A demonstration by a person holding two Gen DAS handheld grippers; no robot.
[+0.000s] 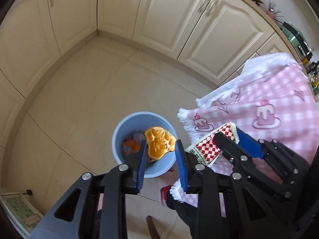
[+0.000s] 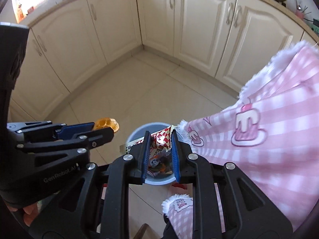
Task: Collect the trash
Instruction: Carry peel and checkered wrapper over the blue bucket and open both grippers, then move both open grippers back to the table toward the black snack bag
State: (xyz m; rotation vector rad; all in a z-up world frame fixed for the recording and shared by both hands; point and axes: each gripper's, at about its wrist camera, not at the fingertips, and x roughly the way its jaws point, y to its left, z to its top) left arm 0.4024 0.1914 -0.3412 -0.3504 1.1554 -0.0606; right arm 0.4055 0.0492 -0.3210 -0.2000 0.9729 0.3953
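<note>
A light blue trash bin (image 1: 121,139) stands on the tiled floor with wrappers inside; it also shows in the right wrist view (image 2: 137,131). My left gripper (image 1: 160,148) holds an orange peel (image 1: 159,143) above the bin's opening; the peel shows in the right wrist view (image 2: 106,124) too. My right gripper (image 2: 160,134) is shut on a red-and-white checkered wrapper (image 2: 162,138) just over the bin, next to the left gripper. That wrapper appears in the left wrist view (image 1: 211,145).
A pink checkered tablecloth (image 1: 269,99) hangs over a table edge at right, close to the bin. Cream cabinets (image 1: 159,20) wrap around the corner behind. A countertop with appliances (image 1: 295,37) sits at far right.
</note>
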